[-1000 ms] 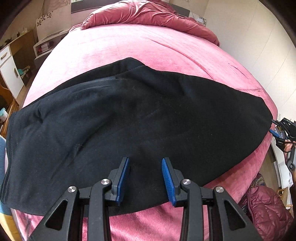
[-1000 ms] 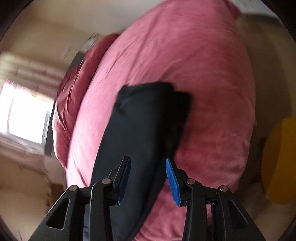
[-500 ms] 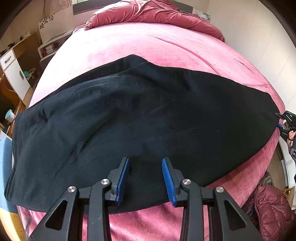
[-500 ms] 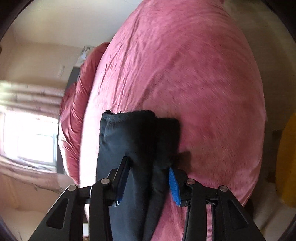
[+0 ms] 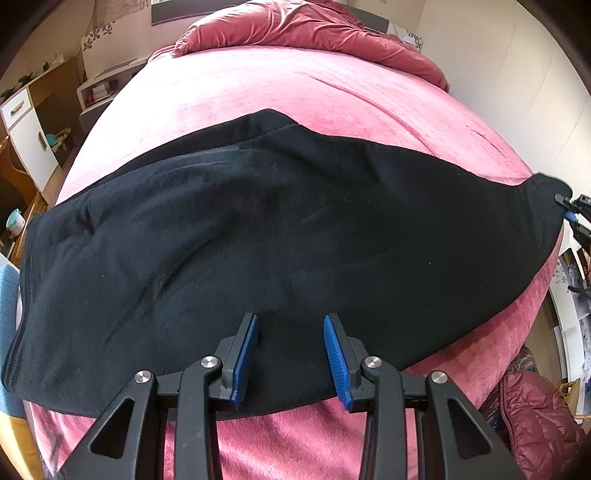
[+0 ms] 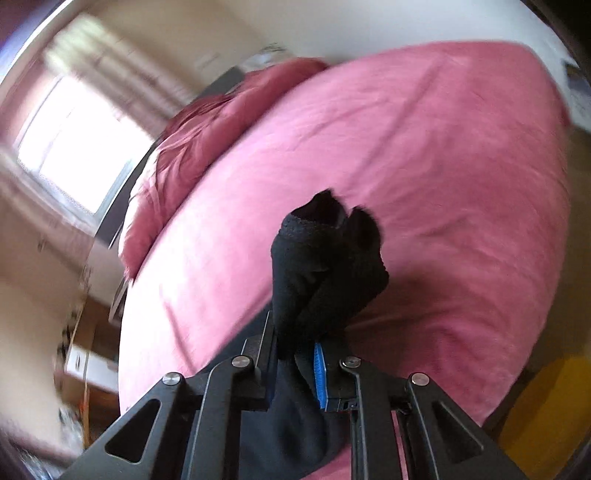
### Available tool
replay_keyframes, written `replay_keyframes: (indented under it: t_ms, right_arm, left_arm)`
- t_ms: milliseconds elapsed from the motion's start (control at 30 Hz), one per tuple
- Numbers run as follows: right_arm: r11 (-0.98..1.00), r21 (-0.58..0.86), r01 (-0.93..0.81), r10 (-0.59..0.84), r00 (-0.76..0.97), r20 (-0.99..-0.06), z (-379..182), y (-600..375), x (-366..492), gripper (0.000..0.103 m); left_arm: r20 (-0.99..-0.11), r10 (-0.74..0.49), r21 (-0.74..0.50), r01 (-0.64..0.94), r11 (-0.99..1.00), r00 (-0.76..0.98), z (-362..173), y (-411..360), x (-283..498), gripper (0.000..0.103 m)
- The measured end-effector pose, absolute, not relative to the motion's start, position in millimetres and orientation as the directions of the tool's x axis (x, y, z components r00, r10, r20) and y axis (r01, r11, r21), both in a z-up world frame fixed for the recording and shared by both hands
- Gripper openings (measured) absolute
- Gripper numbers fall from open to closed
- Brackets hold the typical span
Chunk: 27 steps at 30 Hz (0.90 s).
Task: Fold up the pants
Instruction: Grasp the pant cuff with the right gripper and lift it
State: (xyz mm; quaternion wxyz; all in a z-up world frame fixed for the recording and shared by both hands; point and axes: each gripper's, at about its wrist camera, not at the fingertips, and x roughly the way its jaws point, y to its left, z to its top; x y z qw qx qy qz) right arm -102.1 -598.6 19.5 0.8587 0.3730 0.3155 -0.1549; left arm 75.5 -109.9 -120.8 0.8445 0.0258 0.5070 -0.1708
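Note:
Black pants [image 5: 280, 236] lie spread across a pink bed [image 5: 295, 96], waistband at the left, leg ends at the right. My left gripper [image 5: 291, 332] is open and hovers over the pants' near edge, holding nothing. My right gripper [image 6: 295, 347] is shut on the pants' leg end [image 6: 325, 258], which bunches up and sticks out past the fingers. In the left wrist view the right gripper [image 5: 570, 210] shows at the far right, at the lifted leg end.
A rumpled red duvet [image 5: 314, 29] lies at the head of the bed. Cabinets and shelves [image 5: 26, 129] stand left of the bed. A dark red padded jacket [image 5: 535, 417] lies on the floor at the right. A window [image 6: 74, 144] is behind the bed.
My right gripper has closed on the leg end and lifted it off the bed; the view has swung. The left gripper stays open over the near edge.

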Motion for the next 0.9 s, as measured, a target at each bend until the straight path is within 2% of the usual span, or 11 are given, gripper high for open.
replay_keyframes:
  t_ms: [167,400,633,900]
  right_arm:
    - [0.79,0.475,0.388,0.032,0.747,-0.664,44.4,-539.2,-71.3,0.017]
    - [0.883,0.408,0.233,0.138,0.701,-0.7,46.8,-454.3,-37.9,0.017]
    - [0.948,0.315,0.054,0.227,0.581,-0.782,14.9,-351.5,-4.6,0.016]
    - [0.981,0.152,-0.122,0.191,0.459,-0.868,-36.6,-259.5,13.0,0.016]
  left_arm:
    - [-0.86,-0.274,-0.146,0.307,0.941,0.43,-123.0,-100.9,74.4,0.038]
    - [-0.853,-0.298,-0.178,0.298,0.938,0.428,-126.0,-89.1,74.3,0.038]
    - [-0.839,-0.382,-0.304,0.249,0.919,0.386,-127.6,-63.1,81.5,0.038]
    - [-0.806,-0.486,-0.432,0.227,0.873,0.337,-119.9,-40.4,95.0,0.038]
